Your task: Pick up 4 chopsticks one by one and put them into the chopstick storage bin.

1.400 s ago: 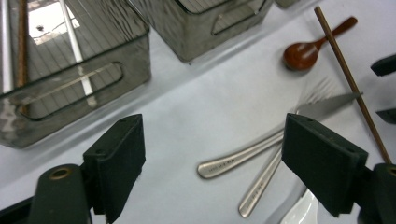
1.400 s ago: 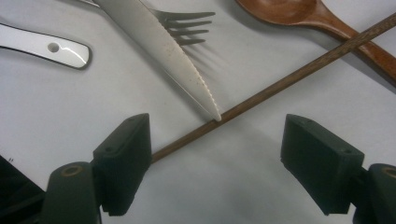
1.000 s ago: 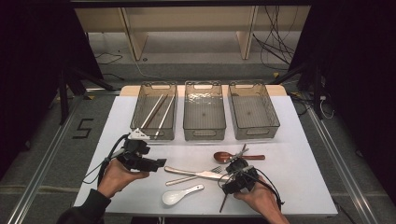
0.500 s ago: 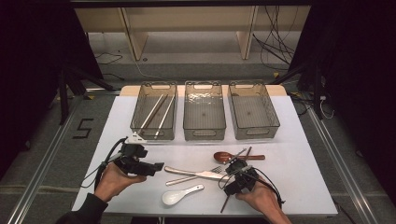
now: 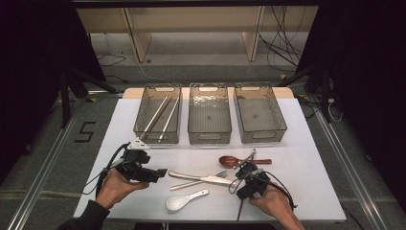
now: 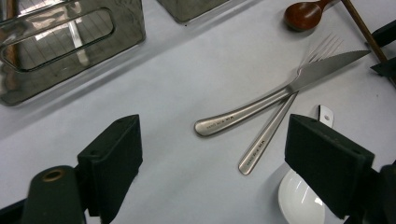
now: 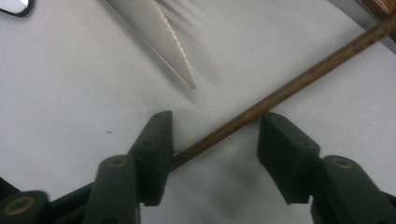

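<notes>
A brown chopstick (image 7: 303, 81) lies slantwise on the white table (image 5: 306, 191), passing between the jaws of my right gripper (image 7: 215, 126). Those jaws have just been closing and still stand apart around the stick, so the gripper is open. In the high view my right gripper (image 5: 246, 171) sits low over that chopstick (image 5: 240, 210). My left gripper (image 5: 160, 173) is wide open and holds nothing, pointing at the knife (image 6: 261, 100) and the fork (image 6: 268, 137) crossed beneath it. A white spoon (image 6: 299, 205) lies by its right jaw. A brown spoon (image 5: 233, 161) rests beyond the right gripper.
Three clear bins stand in a row at the back: the left bin (image 5: 143, 129) holds several chopsticks, the middle bin (image 5: 209, 136) and the right bin (image 5: 261, 136) look empty. The table's front edge is just below both hands.
The left gripper has dipped slightly toward the table. The right hand has stayed over the chopstick.
</notes>
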